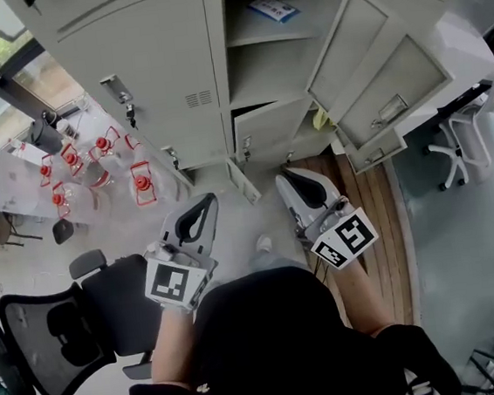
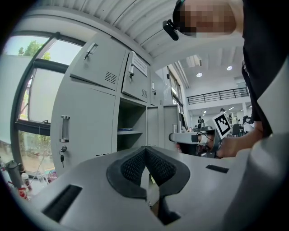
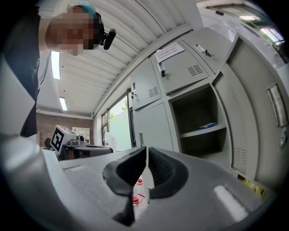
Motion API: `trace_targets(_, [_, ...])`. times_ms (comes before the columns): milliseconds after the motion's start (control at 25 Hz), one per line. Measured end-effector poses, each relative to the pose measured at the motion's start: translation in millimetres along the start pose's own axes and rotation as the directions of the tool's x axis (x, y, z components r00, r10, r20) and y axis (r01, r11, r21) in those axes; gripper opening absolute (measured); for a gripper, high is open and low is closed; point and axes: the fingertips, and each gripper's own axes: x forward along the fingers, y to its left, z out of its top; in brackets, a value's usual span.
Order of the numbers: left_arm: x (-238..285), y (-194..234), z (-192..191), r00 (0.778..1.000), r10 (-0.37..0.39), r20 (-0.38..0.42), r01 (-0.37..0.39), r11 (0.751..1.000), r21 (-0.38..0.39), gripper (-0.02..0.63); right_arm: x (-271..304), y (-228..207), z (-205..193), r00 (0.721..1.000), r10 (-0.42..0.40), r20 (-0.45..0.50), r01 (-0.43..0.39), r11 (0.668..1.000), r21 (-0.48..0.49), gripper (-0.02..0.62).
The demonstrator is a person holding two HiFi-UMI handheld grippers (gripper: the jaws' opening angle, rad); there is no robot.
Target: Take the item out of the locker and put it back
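The grey locker [image 1: 272, 58] stands open in front of me, its door [image 1: 349, 45] swung out to the right. A flat blue-and-white item [image 1: 273, 8] lies on its upper shelf; it also shows as the blue item [image 3: 208, 126] in the right gripper view and as a thin item [image 2: 127, 130] in the left gripper view. My left gripper [image 1: 202, 204] and right gripper [image 1: 287, 177] are held side by side, level, short of the locker. Both are shut with nothing between their jaws. The left gripper's tips [image 2: 145, 150] and the right gripper's tips [image 3: 147, 150] point at the lockers.
A lower locker door [image 1: 262, 134] stands ajar. Several clear bottles with red caps [image 1: 103, 163] sit on the floor at left. A black office chair [image 1: 68, 329] is at my left, a white chair [image 1: 469, 138] at right. Closed lockers [image 1: 141, 63] fill the left.
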Motion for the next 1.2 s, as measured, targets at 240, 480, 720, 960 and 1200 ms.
trace_targets(240, [38.8, 2.2, -3.0, 0.999, 0.032, -0.008, -0.032, 0.999, -0.010, 0.009, 15.8, -55.5, 2.7, 1.000, -0.003, 0.003, 0.003, 1.000, -0.005, 0.011])
trace_targets(480, [64.7, 6.8, -0.3, 0.997, 0.035, -0.062, -0.040, 0.996, -0.079, 0.009, 43.7, -96.8, 10.7, 0.999, -0.049, -0.002, 0.049, 0.998, -0.038, 0.011])
trace_targets(720, [87.7, 37.2, -1.7, 1.000, -0.010, -0.015, 0.010, 1.000, -0.017, 0.009, 75.8, -130.6, 24.3, 0.990, -0.141, -0.013, 0.139, 0.984, -0.114, 0.014])
trace_targets(960, [114.6, 56.8, 1.7, 0.994, -0.099, -0.049, 0.097, 0.994, -0.049, 0.009, 104.9, -163.1, 38.5, 0.961, -0.274, -0.026, 0.261, 0.938, -0.227, 0.014])
trace_targets(1200, [134.6, 78.8, 8.4, 0.986, -0.163, -0.032, 0.162, 0.986, -0.027, 0.009, 132.5, -189.9, 51.4, 0.934, -0.354, -0.043, 0.330, 0.902, -0.278, 0.044])
